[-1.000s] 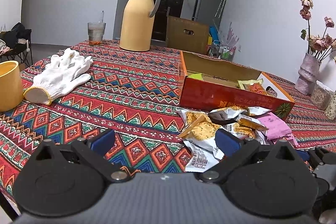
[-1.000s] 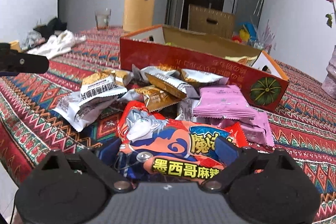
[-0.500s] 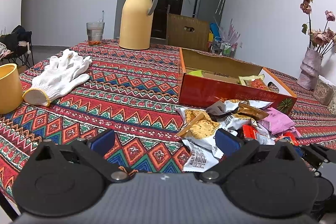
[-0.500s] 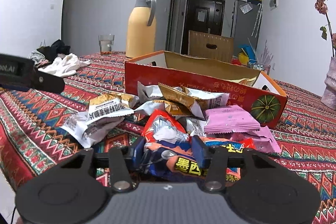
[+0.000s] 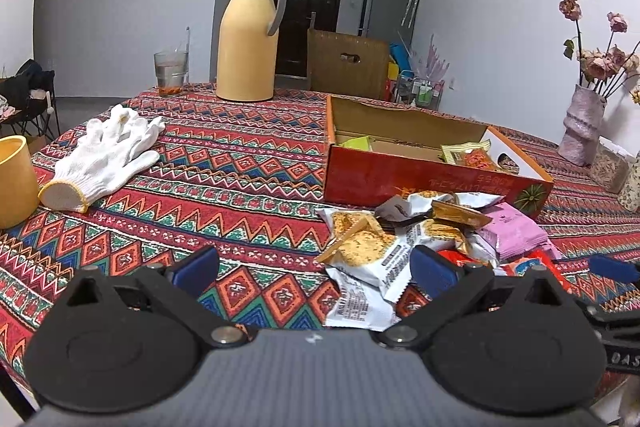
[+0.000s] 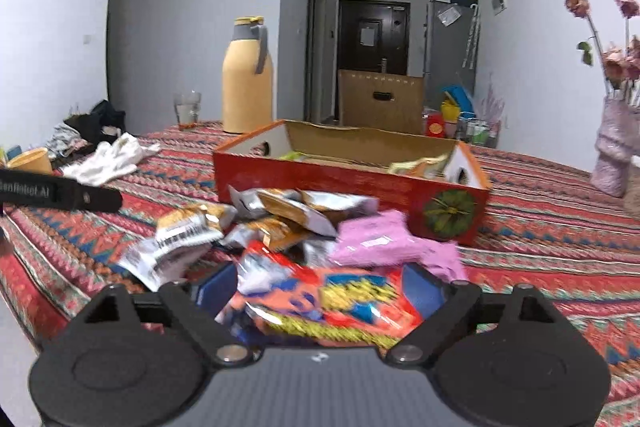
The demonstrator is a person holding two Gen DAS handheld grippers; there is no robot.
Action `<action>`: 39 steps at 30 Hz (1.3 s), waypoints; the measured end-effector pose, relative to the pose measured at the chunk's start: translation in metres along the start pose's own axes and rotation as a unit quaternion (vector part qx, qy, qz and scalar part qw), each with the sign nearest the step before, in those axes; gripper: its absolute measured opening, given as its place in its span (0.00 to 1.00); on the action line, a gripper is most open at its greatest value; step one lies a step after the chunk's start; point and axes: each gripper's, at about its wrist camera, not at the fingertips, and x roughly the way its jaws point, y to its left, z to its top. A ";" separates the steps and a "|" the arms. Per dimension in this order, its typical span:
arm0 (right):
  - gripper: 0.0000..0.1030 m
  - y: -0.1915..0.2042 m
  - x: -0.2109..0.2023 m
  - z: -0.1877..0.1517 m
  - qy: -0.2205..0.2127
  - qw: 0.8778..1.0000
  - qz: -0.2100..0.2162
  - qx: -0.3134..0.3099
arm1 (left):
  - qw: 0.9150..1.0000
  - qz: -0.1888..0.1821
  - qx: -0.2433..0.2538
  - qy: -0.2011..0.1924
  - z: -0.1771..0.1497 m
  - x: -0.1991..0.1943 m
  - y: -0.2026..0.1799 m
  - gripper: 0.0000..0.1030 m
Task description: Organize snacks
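A pile of snack packets [image 5: 404, 243] lies on the patterned tablecloth in front of a red cardboard box [image 5: 420, 183] that holds a few packets. My right gripper [image 6: 320, 291] is shut on a red and blue snack bag [image 6: 328, 307] and holds it lifted above the pile [image 6: 280, 223], facing the box [image 6: 348, 187]. My left gripper [image 5: 316, 267] is open and empty, low over the cloth at the left edge of the pile. Pink packets [image 6: 380, 239] lie at the right of the pile.
A yellow thermos jug [image 5: 248, 39] and a glass [image 5: 171, 73] stand at the far side. White gloves [image 5: 108, 155] and a yellow cup [image 5: 14, 179] lie to the left. A vase of dried roses [image 5: 582, 131] stands at the right.
My right gripper closed on the red and blue bag and lifted it off the table. The view rose and blurred. My left gripper stayed open and hardly moved.
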 end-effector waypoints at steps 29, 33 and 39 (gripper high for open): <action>0.90 0.053 -0.011 -0.048 0.077 0.996 -0.007 0.046 | 1.000 -0.030 0.007 -0.005 -0.031 -0.046 0.007 1.00; 0.81 0.058 -0.005 -0.046 0.072 0.997 -0.011 0.027 | 1.000 -0.030 0.005 -0.002 -0.031 -0.042 0.010 1.00; 0.71 0.055 -0.004 -0.044 0.064 0.998 -0.011 0.026 | 1.000 -0.030 0.003 0.004 -0.032 -0.036 0.011 1.00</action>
